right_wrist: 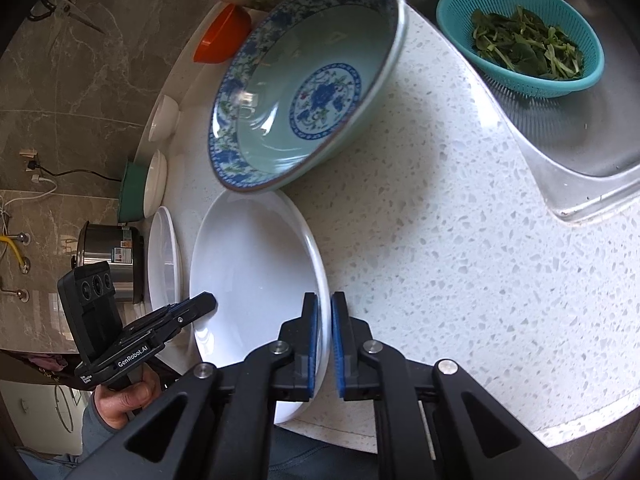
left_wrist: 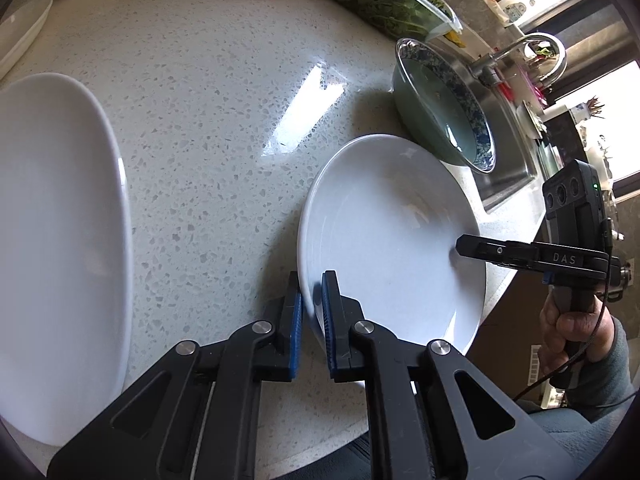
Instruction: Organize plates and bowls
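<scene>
Blue rubber pads line both hand-held grippers, and each pair straddles the rim of the same white plate (left_wrist: 392,236). The left hand-held gripper (left_wrist: 311,312) has one pad under the outside of the near-left rim and one inside the well, the jaws nearly closed with only the thickness of the rim between them; whether they press firmly or just bracket it cannot be told. The right hand-held gripper (right_wrist: 324,340) sits at the opposite, right rim in the same narrow stance, one pad inside and one outside, with a slim gap showing beside the rim. So the plate lies directly ahead of both tools, held edge to edge across its width, neither hand nearer than the other. It rests at the near edge of the speckled stone table (left_wrist: 208,128), its near side overhanging that edge slightly. Touching or just overlapping its far rim is a blue-patterned bowl (right_wrist: 304,84), tilted toward the plate. To the left, well apart, lies a second white plate (left_wrist: 60,248), the likely stacking place, so the coming move probably runs leftward along the near edge. Beyond, toward the far edge, stand an orange bowl (right_wrist: 222,36) and small white bowls (right_wrist: 164,116); a teal colander (right_wrist: 520,44) of greens sits in the sink.
</scene>
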`<state>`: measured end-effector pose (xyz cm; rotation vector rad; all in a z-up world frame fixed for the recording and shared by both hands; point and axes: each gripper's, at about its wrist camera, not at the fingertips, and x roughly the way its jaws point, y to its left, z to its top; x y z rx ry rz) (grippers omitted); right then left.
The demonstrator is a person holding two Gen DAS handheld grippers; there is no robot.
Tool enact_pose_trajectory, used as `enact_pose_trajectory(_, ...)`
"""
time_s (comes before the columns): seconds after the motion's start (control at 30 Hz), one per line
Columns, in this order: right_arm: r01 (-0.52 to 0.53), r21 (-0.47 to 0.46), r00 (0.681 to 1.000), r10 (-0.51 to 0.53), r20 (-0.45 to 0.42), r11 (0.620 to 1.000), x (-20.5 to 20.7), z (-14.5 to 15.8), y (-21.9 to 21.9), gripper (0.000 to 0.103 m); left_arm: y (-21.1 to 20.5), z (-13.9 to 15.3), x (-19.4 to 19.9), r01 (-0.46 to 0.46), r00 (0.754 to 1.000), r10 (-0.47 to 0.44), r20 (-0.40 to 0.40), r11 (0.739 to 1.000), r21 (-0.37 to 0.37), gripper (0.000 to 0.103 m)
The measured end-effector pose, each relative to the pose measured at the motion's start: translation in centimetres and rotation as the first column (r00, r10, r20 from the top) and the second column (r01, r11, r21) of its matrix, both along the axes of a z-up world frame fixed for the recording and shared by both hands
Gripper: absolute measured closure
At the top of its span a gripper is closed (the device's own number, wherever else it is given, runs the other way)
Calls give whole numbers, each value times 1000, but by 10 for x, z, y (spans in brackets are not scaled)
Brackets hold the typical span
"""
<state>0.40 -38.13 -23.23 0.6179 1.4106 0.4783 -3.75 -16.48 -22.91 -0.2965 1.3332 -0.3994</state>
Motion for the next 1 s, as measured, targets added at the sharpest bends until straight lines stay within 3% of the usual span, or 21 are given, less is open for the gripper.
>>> enact_pose_trajectory(0.27, -57, -3, 997, 58, 48, 998, -1, 24, 23, 92, 21, 24, -15, -47, 998, 46, 49, 999, 6, 95)
enact_pose_trajectory(0.4, -113, 19, 990, 111, 86, 993, 3, 43, 45, 91, 46, 47, -31, -121, 989, 120, 83, 993, 11, 95)
enact_pose_trajectory(0.57, -243, 57, 960, 232, 155, 968, 19, 69, 98, 91, 88, 76, -52, -237, 965, 230, 124, 971, 41, 94)
enact_pose_trajectory(0.7, -357, 63, 921, 340, 192, 932, 29, 76, 156, 91, 134, 93, -64, -322, 938, 300, 174, 939, 118, 94)
enact_pose_trajectory(0.87, -415, 47, 898, 401, 180, 909, 42, 59, 223, 91, 183, 85, -56, -350, 930, 321, 179, 922, 164, 94)
enact_pose_trajectory(1.0, -386, 20, 915, 380, 134, 922, 48, 39, 252, 91, 221, 58, -45, -322, 943, 299, 147, 933, 163, 93)
